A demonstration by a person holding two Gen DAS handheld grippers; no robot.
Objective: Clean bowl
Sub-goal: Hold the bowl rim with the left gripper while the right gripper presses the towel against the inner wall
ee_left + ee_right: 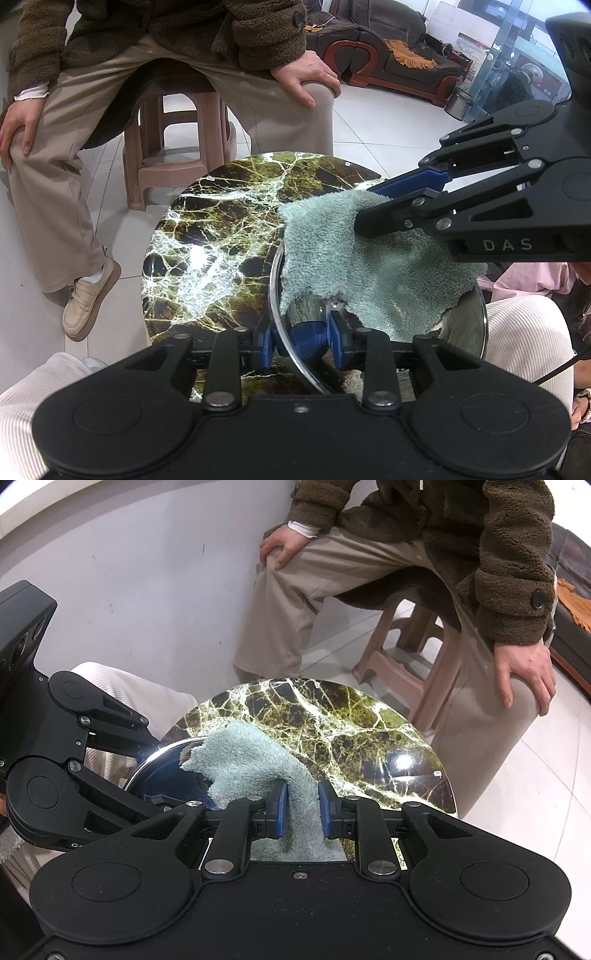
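Now both grippers work at a shiny round steel bowl [291, 354] on the counter [207, 236], a glossy round top of dark marble veined green and white.

Its thin polished rim passes between the blue ribbed pads of the left gripper [301, 341], whose jaws stand narrow and clamp the bowl's near wall. Coming in from the right in the left wrist view, the right gripper [300, 805] pinches a fluffy pale green terry cloth [369, 266] between its blue pads, jaws nearly closed on a bunched fold. That soft, shaggy cloth drapes into the bowl and spills over its far rim onto the marble. Behind the counter a person in a brown fleece jacket and beige trousers sits on a moulded pink plastic stool [170, 147], hands on knees.
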